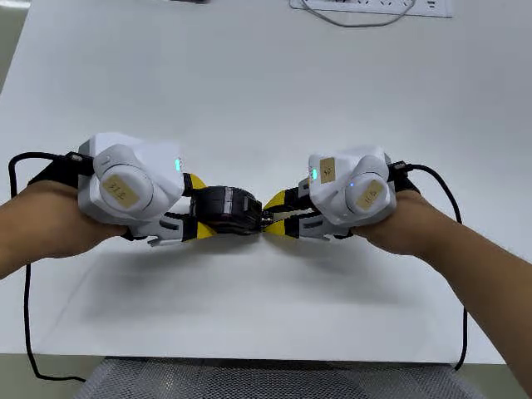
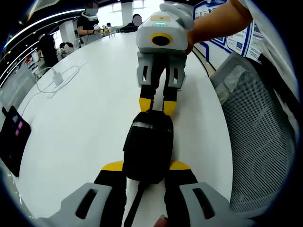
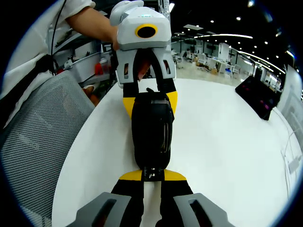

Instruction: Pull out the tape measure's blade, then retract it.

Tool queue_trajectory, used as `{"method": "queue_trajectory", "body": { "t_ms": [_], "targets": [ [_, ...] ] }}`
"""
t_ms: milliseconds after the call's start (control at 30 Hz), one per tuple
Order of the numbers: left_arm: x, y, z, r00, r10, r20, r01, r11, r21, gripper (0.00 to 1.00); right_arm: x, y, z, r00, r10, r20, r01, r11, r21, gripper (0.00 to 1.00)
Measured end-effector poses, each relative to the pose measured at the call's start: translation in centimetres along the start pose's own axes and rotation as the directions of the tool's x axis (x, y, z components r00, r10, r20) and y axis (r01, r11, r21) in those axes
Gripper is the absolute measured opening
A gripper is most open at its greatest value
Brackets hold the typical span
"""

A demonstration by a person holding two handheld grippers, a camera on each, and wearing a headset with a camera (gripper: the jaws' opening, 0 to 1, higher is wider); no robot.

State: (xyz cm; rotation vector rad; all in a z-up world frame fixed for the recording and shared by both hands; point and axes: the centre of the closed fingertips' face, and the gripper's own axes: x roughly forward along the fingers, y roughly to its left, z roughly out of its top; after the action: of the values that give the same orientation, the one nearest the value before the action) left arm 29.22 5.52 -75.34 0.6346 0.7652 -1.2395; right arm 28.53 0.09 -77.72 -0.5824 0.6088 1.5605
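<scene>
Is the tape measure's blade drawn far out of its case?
No, the right tool closes right at the mouth of the black plastic tape measure.

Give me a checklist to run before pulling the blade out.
1. Left claw shut on tape measure: ok.
2. Right claw tips meeting at the tape measure's mouth: ok.
3. Hook actually pinched: cannot tell, too small.
4. Blade fully in, none between the claws: ok.
5. Claws facing each other in line: ok.
6. Table bare beside the right claw for the pull: ok.
</scene>
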Motion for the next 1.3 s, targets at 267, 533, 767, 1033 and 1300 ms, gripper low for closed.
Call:
{"method": "queue_trajectory", "body": {
  "t_ms": [267, 533, 767, 1033, 1300],
  "targets": [
    [0.0, 0.0, -0.1, 1.0, 0.0, 0.001, 0.0, 1.0, 0.002, 0.25, -0.5, 0.1, -0.4, 1.0, -0.003, -0.008, 0.003, 1.0, -0.003, 0.08],
    [0.0, 0.0, -0.1, 1.0, 0.003, -0.002, -0.003, 1.0, -0.006, 0.25, -1.1, 0.1, -0.8, 0.9998, -0.01, -0.017, 0.01, 1.0, -0.008, 0.09],
    [0.0, 0.0, -0.1, 1.0, 0.002, 0.0, -0.002, 1.0, -0.003, 0.25, -1.6, 0.1, -1.4, 0.9996, -0.011, -0.025, 0.011, 1.0, 0.0, 0.09],
    [0.0, 0.0, 0.0, 1.0, 0.003, -0.003, -0.003, 1.0, -0.004, 0.25, -2.2, 0.1, -2.0, 0.9992, -0.015, -0.036, 0.015, 1.0, 0.003, 0.09],
    [0.0, 0.0, -0.1, 1.0, 0.002, -0.003, -0.002, 1.0, -0.005, 0.25, -2.7, 0.1, -2.4, 0.9989, -0.018, -0.042, 0.019, 1.0, 0.01, 0.09]
  ]
}}
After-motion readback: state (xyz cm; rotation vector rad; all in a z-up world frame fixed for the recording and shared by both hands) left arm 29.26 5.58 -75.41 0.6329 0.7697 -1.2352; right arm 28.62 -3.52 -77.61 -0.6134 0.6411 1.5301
